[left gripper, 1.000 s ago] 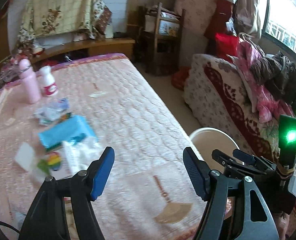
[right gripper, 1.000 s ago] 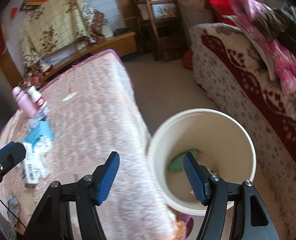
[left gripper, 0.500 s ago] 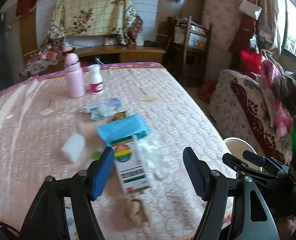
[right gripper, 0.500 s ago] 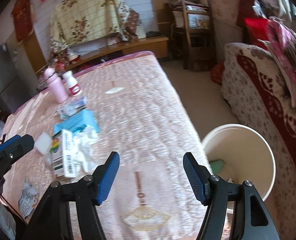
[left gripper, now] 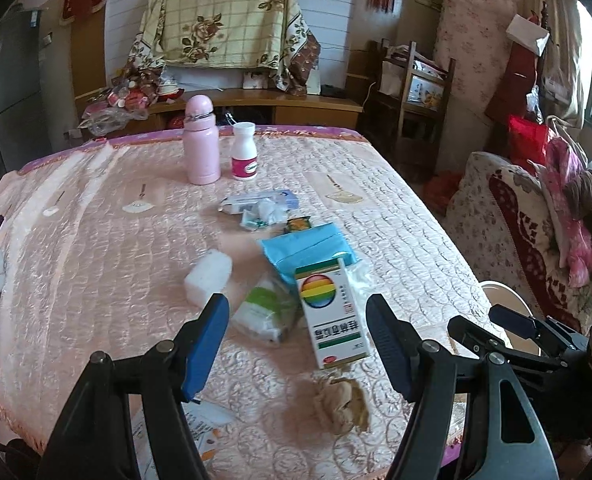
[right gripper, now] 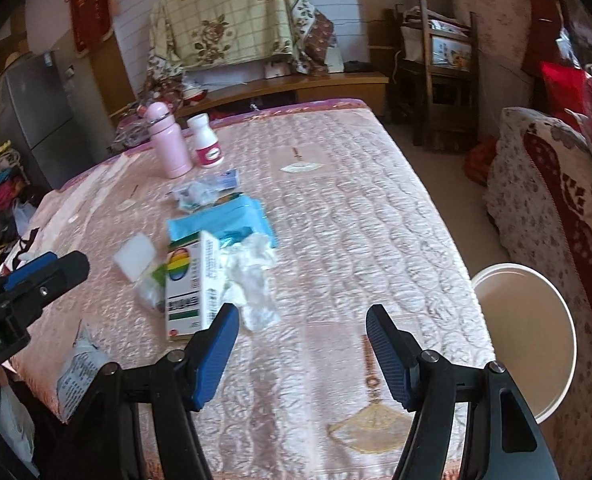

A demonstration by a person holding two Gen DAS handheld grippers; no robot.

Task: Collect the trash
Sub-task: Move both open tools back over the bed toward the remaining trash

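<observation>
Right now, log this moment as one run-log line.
left gripper: open, empty | right gripper: open, empty | rainbow-logo carton: on bed | white bin: beside bed

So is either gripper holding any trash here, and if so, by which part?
Nothing is held. The left gripper and the right gripper both stand open above the pink quilted tabletop, with no item between their pads.

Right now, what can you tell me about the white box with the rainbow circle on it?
The white carton with the rainbow circle looks like thin cardboard: a long box with a striped ball in rainbow colours, dark printed characters and a green band on its face. It lies flat on the pink quilted tablecloth, closed and undented. Its far end rests against the blue tissue pack; crumpled white plastic lies alongside. Nothing grips it.
</observation>
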